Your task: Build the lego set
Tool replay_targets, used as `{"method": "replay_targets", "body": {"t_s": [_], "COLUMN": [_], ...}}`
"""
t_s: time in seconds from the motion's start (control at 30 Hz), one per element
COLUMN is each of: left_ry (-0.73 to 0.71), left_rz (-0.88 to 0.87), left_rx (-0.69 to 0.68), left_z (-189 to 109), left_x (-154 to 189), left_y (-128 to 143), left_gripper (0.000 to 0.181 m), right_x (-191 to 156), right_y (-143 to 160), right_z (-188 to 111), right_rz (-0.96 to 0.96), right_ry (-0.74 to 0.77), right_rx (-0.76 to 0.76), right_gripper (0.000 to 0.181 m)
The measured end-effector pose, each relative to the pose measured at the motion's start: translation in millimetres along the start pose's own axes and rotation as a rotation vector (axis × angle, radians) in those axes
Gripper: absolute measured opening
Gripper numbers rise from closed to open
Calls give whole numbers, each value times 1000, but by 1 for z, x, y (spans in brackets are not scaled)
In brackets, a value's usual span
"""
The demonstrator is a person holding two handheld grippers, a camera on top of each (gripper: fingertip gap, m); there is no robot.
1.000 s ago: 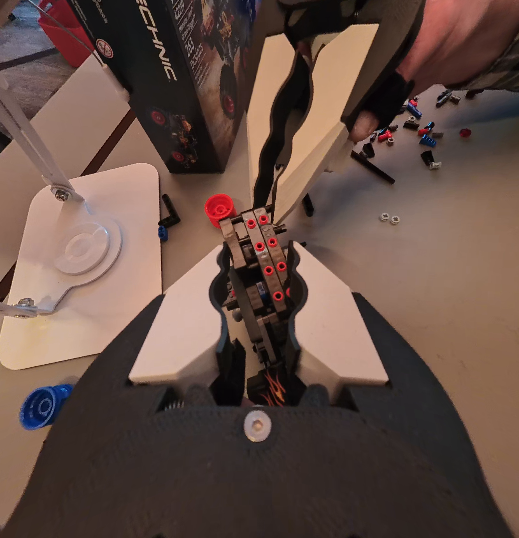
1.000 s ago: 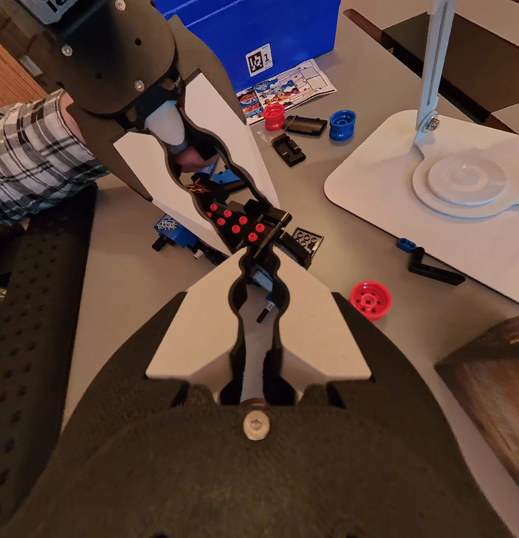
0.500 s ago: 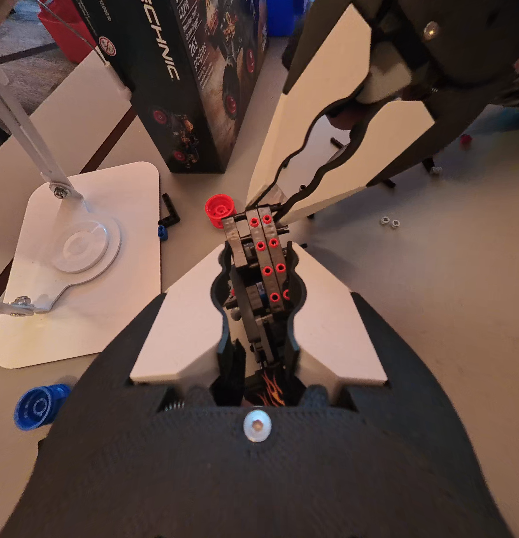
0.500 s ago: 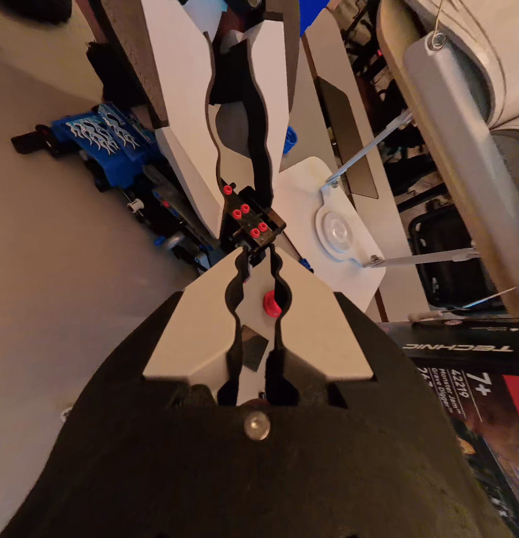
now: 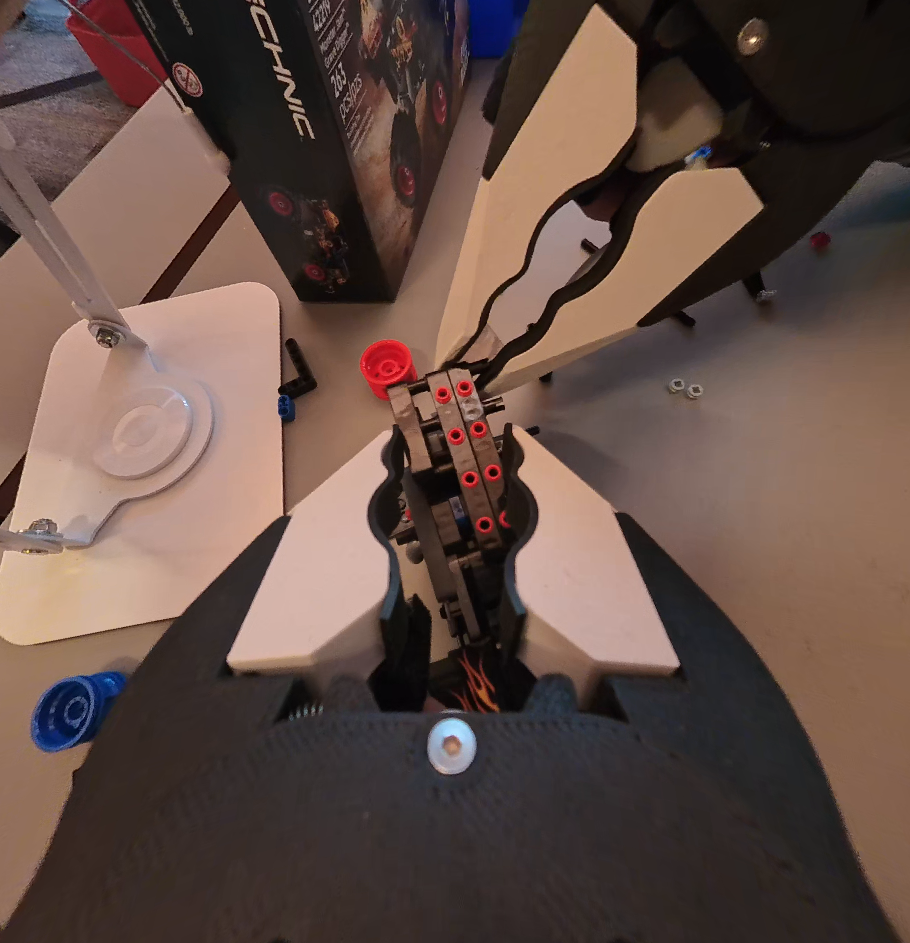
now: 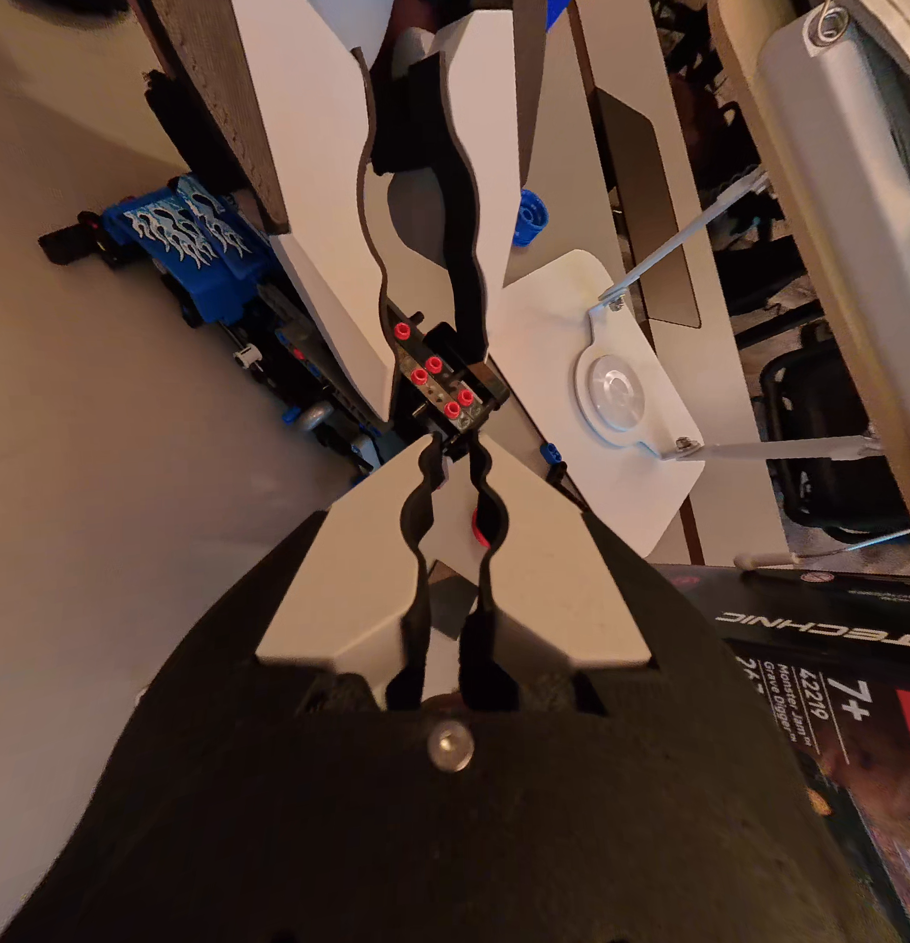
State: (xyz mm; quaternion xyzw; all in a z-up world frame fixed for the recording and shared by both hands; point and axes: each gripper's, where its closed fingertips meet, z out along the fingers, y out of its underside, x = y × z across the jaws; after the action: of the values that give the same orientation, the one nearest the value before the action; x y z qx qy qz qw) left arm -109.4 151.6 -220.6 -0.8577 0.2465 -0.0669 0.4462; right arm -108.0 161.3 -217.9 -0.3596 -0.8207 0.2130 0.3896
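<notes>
Table carries black set box, white stand base, w/ blue-flamed truck body behind. Left gripper clamps black lego chassis w/ red pins above table. Right gripper pinches chassis far tip. Red wheel hub beside it; blue hub near base.

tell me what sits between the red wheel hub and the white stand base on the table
In the left wrist view, a black L-shaped beam and a small blue connector lie between the red wheel hub and the white stand base, close to the base's edge.
</notes>
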Motion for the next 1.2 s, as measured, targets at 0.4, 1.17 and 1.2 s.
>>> {"method": "replay_targets", "body": {"t_s": [0.4, 1.17, 1.2], "left_ry": [-5, -16, -14], "left_rz": [9, -10, -16], "left_rx": [-6, 17, 20], "left_z": [0, 3, 3], "left_x": [-1, -1, -1], "left_y": [0, -2, -2], "left_gripper": [36, 31, 30], "right_x": [0, 5, 6], "right_y": [-1, 2, 2], "right_z": [0, 0, 0], "right_rz": [-36, -455, -451], "right_ry": [-135, 209, 203], "right_rx": [2, -176, -179], "right_gripper": [9, 8, 8]}}
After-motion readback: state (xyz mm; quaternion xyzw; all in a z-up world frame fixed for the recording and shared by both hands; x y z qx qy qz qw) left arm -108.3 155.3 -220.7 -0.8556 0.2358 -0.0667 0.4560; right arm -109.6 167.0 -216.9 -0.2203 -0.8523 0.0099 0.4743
